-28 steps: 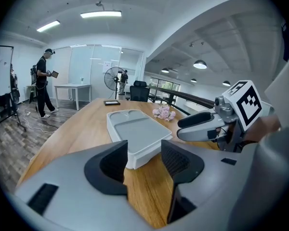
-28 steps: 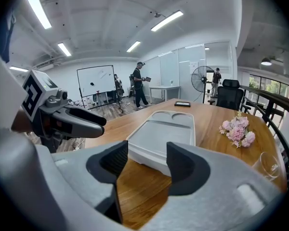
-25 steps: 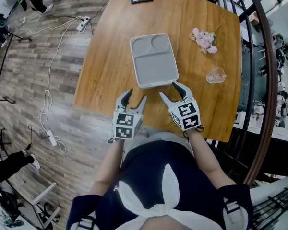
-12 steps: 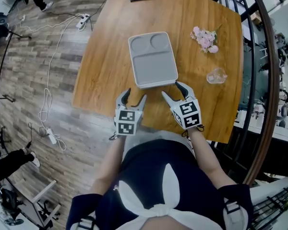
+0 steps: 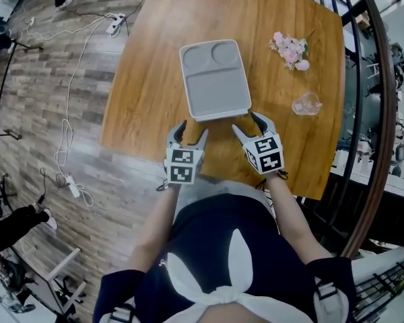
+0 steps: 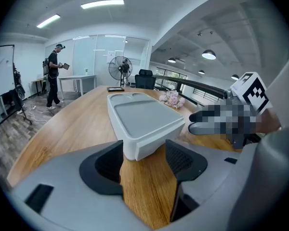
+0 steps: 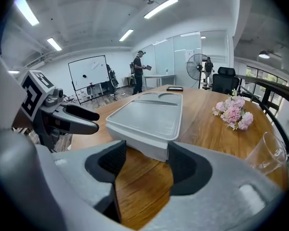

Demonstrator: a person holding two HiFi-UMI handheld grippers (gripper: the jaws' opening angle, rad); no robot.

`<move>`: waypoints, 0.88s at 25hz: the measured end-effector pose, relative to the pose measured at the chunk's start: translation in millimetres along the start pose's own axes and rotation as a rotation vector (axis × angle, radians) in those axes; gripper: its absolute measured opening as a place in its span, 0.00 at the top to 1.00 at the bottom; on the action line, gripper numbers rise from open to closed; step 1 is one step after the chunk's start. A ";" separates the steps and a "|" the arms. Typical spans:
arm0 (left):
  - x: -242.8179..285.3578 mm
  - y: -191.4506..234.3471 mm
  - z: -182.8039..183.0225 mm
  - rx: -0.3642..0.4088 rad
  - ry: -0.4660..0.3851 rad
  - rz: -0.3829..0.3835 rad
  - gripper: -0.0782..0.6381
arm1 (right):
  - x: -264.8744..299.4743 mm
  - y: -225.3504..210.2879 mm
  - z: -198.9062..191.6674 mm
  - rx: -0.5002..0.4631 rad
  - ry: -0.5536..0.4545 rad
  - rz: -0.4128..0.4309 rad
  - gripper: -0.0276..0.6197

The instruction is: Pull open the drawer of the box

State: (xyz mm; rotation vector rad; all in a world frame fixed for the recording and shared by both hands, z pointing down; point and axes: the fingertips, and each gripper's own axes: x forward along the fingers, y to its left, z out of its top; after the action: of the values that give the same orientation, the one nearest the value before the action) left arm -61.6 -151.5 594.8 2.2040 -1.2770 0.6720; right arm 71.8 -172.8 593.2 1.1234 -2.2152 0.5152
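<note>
1. Left gripper (image 5: 191,132): the jaws have just been opening and now stand spread, with nothing pinched. It sits just short of the box's near left corner, apparently lined up to take that end.
2. Box (image 5: 214,79): it lies flat on the table (image 5: 138,106) with its front toward the person. The drawer looks shut, and both hands can reach it.
3. Right gripper (image 5: 248,125): the jaws have likewise just been opening and are spread and empty. It is near the right corner and not touching it.
4. Flowers (image 5: 289,49) and glass (image 5: 307,103): both are off to the right, likely clear of the pull.
</note>
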 end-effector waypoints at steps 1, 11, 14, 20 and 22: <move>3.3 0.2 -1.5 -0.005 0.006 0.000 0.51 | 2.7 -2.0 -2.9 0.002 0.009 0.000 0.54; 22.9 4.0 -15.6 -0.054 0.054 0.005 0.51 | 22.0 -9.8 -15.4 0.002 0.052 0.018 0.54; 28.7 4.1 -15.2 -0.057 0.051 0.010 0.51 | 25.1 -12.1 -16.4 0.010 0.054 0.026 0.54; 34.8 2.6 -18.3 -0.076 0.060 0.015 0.51 | 30.1 -7.3 -17.9 0.018 0.063 0.051 0.54; 37.4 3.3 -18.5 -0.076 0.059 0.022 0.53 | 31.4 -8.3 -17.9 0.020 0.060 0.048 0.55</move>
State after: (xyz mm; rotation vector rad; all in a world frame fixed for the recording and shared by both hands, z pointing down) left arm -51.2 -165.0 633.0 2.0965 -1.2785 0.6800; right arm 70.0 -185.7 627.9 1.0531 -2.1947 0.5844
